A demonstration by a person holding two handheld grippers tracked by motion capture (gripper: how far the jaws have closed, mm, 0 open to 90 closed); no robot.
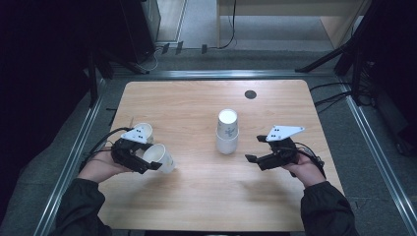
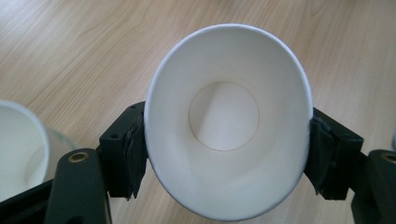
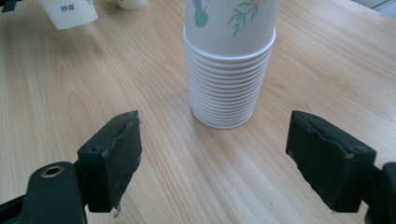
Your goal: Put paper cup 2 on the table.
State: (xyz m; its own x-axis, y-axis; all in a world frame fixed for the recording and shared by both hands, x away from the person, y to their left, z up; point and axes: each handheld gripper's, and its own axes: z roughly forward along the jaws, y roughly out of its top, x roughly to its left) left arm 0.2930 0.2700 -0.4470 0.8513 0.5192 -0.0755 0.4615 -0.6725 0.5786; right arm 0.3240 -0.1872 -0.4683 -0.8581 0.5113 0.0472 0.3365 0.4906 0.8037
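Note:
A white paper cup (image 1: pixel 161 157) lies on its side in my left gripper (image 1: pixel 150 158), low over the table's left part. In the left gripper view the black pads (image 2: pixel 134 151) press both sides of the cup (image 2: pixel 224 112), squeezing its open mouth into an oval that faces the camera. An upside-down stack of paper cups (image 1: pixel 227 132) stands at the table's middle. My right gripper (image 1: pixel 254 148) hovers just right of that stack, open and empty. In the right gripper view the stack (image 3: pixel 229 70) stands ahead of the gripper (image 3: pixel 212 158), beyond its wide-apart jaws.
A second single cup (image 1: pixel 142 132) stands upright on the wooden table (image 1: pixel 196 196) just behind my left gripper, and shows at the left edge (image 2: pixel 18 149) of the left gripper view. A dark round cable hole (image 1: pixel 250 94) sits near the far edge.

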